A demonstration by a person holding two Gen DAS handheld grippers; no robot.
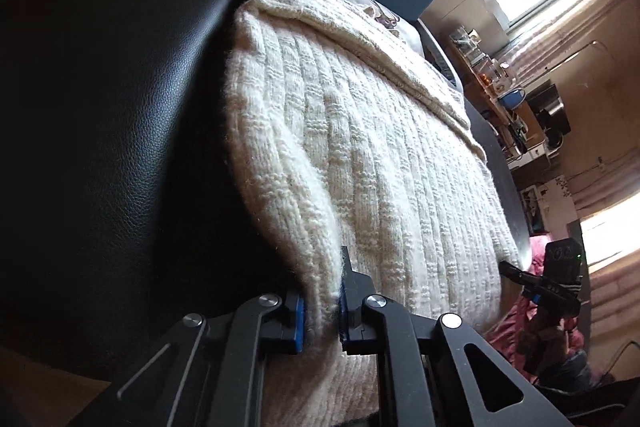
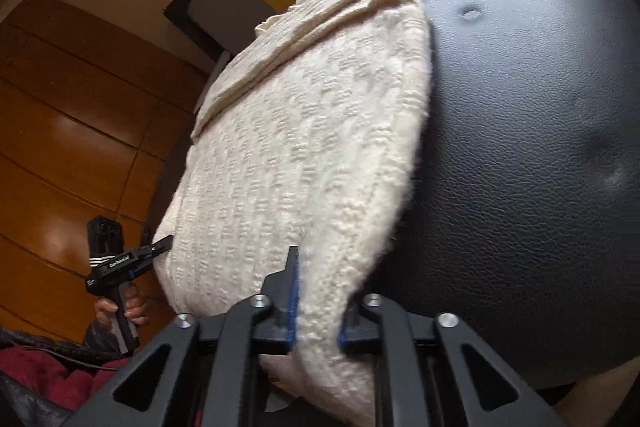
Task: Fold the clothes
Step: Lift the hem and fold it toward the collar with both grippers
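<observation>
cream knit sweater: near hem pinched at both corners, fold not yet carried over

cream knit sweater lies spread on the black leather seat, with a sleeve or side panel already laid over its far part. its near hem hangs off the seat's near edge, toward the person.

left gripper: jaws nearly shut, blue pads pressed on either side of a bunched ridge of knit at the sweater's left near corner. cloth fills the gap. firm hold, by the look of it.

right gripper: jaws closed most of the way on the sweater's right near corner, with thick knit between the pads. the right wrist view also shows the left gripper at the sweater's other corner, a hand on its grip.

step in hand, as judged: both hem corners are secured for a bottom-to-top fold. the fold itself is not done, as the body is flat on the seat beyond the grippers.

next move calls for: lifting both corners together, level, then carrying them away from the person over the sweater toward its collar end. keeping the hem taut between the grippers should stop the middle sagging. bulky knit may drag on the leather.
</observation>
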